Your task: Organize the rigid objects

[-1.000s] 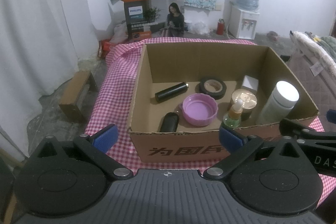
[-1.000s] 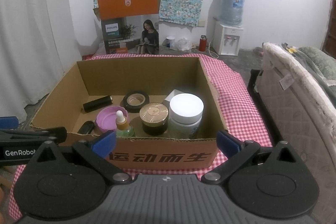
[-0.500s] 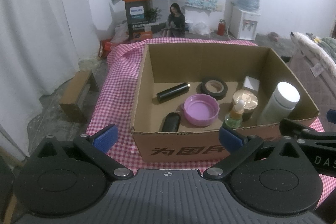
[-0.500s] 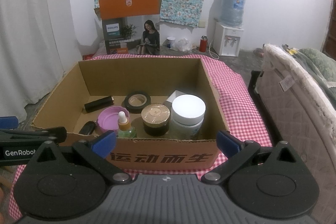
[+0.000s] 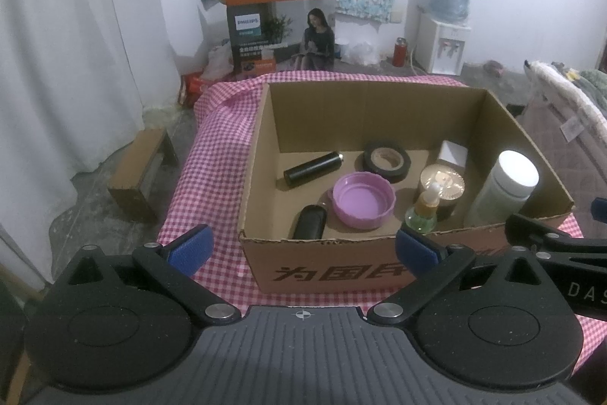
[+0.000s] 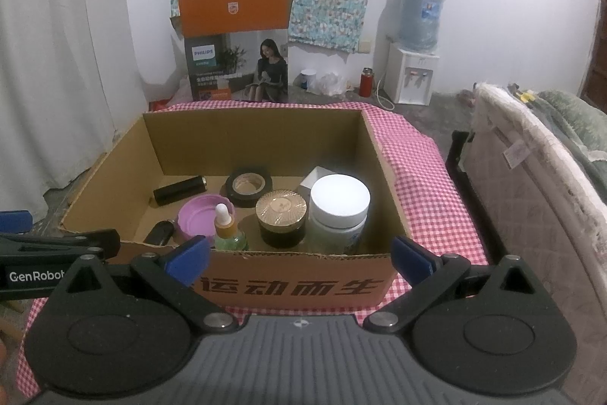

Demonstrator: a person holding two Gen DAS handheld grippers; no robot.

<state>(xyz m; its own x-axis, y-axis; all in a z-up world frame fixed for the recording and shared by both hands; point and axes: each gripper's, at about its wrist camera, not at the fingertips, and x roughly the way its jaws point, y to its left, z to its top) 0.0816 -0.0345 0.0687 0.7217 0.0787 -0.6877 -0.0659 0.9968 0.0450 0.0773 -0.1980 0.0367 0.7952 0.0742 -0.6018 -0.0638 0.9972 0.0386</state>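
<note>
above the near edge of the box, both grippers wait empty

before the near wall of the cardboard box [image 5: 326, 268], the left gripper [image 5: 301, 247] hangs with its blue pads spread wide and nothing between them, touching nothing. the right gripper [image 6: 299, 255] is the same: jaws wide apart, empty, poised just short of the box's near rim. each tool shows at the edge of the other's view, side by side.

over the last second both views have drifted back and up only a little, so the box sits slightly lower and further off; nothing inside has shifted. my reading is that no pick is under way, and either the sorting is finished or a fresh item has yet to be chosen.

all the rigid things lie in the box, which rests on a red checked cloth [image 5: 212, 154]. at the far left lies a black tube [image 5: 313, 169], with a black tape roll [image 5: 387, 160] to its right. nearer sit a purple lid [image 5: 362, 200] and a small black case [image 5: 309, 221]. on the right stand a green dropper bottle [image 6: 227, 230], a gold-lidded jar [image 6: 280, 215] and a white-capped jar [image 6: 339, 205], close together, with a white box [image 6: 316, 177] behind.
</note>
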